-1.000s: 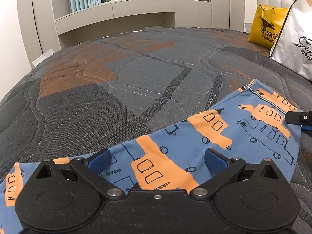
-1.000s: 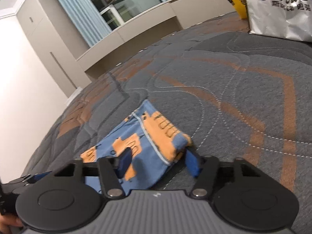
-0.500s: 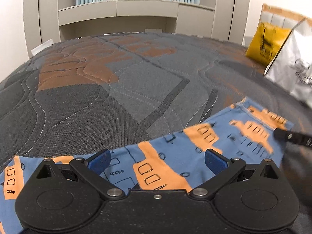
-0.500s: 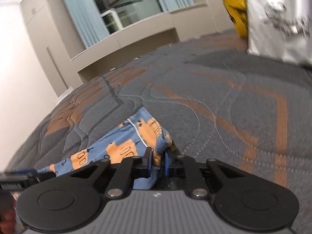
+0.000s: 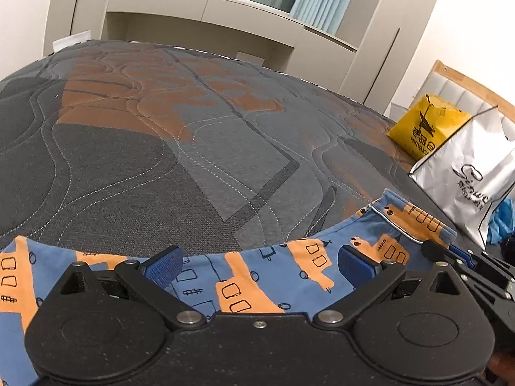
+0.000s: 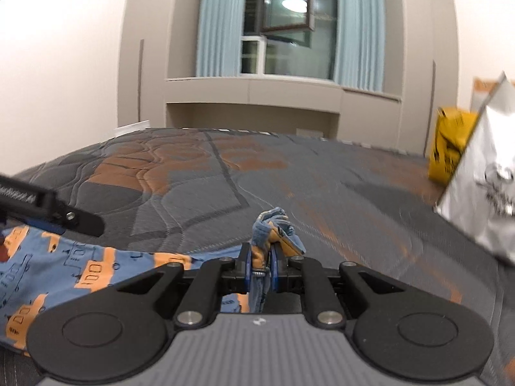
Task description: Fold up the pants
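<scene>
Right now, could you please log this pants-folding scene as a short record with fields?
surface: quilted grey and orange mattress
garment: blue and orange pants, spread along the near edge
left hand-held gripper: open, over the pants
right hand-held gripper: shut on one end of the pants, fabric bunched
nearby: yellow bag and white bag, right side

we list the left gripper (image 5: pixel 259 262): matte speckled black body, two round embossed discs, silver pivot rivets, one small centre screw, angled black link arms, textured blue pads (image 5: pixel 164 262). we list the right gripper (image 6: pixel 260 265): grey ribbed centre plate with a small white logo, black disc housings, silver rivets, blue pads (image 6: pixel 246 265), a coiled metal spring between them.
</scene>
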{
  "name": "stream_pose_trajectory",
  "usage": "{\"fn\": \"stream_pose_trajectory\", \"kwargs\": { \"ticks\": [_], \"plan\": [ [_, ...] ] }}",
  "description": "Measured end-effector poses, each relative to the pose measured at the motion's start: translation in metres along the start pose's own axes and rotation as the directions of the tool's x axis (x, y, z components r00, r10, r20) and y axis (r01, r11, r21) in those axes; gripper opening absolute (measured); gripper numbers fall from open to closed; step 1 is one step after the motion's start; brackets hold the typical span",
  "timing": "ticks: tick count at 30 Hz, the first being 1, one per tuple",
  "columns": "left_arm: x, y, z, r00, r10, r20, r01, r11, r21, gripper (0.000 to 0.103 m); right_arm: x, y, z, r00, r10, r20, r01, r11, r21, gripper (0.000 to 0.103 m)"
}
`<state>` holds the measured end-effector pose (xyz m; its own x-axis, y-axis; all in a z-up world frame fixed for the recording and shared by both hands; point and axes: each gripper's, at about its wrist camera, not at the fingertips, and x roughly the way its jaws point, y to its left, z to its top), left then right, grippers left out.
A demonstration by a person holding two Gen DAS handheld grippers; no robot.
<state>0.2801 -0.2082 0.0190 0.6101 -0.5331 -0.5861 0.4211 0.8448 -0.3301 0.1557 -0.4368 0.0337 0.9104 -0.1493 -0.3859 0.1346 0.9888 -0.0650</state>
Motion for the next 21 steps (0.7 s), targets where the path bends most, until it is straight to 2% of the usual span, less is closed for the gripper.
{"fn": "stream_pose_trajectory", "kwargs": {
  "ticks": [6,10,12,15,19,21],
  "plan": [
    [-0.008,0.008,0.002,1.000,-0.021,0.007,0.021,0.999,-0.024,0.102,-0.008,0.031,0.008,0.999,0.019,0.031,-0.016,0.995,-0.102,0.013],
    [-0.013,0.019,0.000,0.996,-0.088,-0.002,0.087,0.994,-0.072,0.102,-0.019,0.059,0.009,0.997,0.055,0.053,-0.044,0.981,-0.191,0.013],
    [-0.013,0.029,-0.004,0.988,-0.152,-0.027,0.148,0.981,-0.123,0.102,-0.028,0.079,0.007,0.993,0.099,0.057,-0.083,0.966,-0.246,0.013],
    [-0.010,0.041,-0.014,0.964,-0.262,-0.048,0.247,0.947,-0.203,0.102,-0.037,0.110,-0.005,0.987,0.159,0.035,-0.138,0.932,-0.335,0.013],
    [0.004,0.055,-0.031,0.950,-0.300,-0.079,0.266,0.919,-0.291,0.101,-0.037,0.151,-0.031,0.981,0.191,-0.028,-0.182,0.867,-0.464,0.013],
    [0.010,0.063,-0.038,0.942,-0.322,-0.092,0.275,0.901,-0.337,0.099,-0.031,0.163,-0.043,0.979,0.195,-0.057,-0.197,0.847,-0.494,0.013]
  ]
}}
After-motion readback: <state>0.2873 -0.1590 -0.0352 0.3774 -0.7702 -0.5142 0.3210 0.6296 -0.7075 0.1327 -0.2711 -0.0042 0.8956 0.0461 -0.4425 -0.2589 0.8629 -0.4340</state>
